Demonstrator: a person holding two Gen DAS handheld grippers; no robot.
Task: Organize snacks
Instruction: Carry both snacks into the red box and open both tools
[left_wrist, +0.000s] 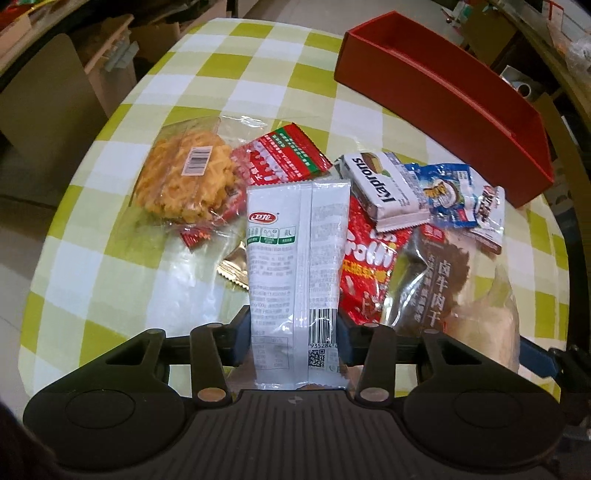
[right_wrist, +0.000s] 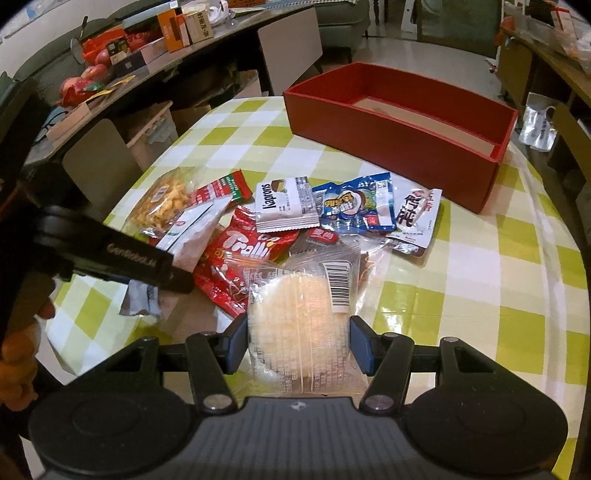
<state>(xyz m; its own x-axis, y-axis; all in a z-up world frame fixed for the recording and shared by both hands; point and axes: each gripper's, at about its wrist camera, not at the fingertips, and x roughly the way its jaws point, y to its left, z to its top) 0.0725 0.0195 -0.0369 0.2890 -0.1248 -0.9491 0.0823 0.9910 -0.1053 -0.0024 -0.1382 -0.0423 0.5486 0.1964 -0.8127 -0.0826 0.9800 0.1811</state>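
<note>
My left gripper (left_wrist: 293, 336) is shut on a long white snack packet (left_wrist: 295, 266), held above the snack pile. My right gripper (right_wrist: 297, 339) is shut on a clear bag with a pale round rice cake (right_wrist: 299, 317); this bag also shows at the right of the left wrist view (left_wrist: 491, 317). The pile on the checked table holds a Trolli bag (right_wrist: 247, 251), a Kaprons wafer (right_wrist: 286, 206), a blue packet (right_wrist: 354, 206), a yellow noodle snack bag (left_wrist: 184, 181) and a red-green packet (left_wrist: 284, 155). The red box (right_wrist: 388, 133) stands open and empty behind the pile.
The table has a green-and-white checked cloth (right_wrist: 461, 277). The left gripper's body (right_wrist: 110, 258) reaches in from the left of the right wrist view. Chairs (right_wrist: 99, 162) and cluttered shelves (right_wrist: 129, 44) stand beyond the table's far and left edges.
</note>
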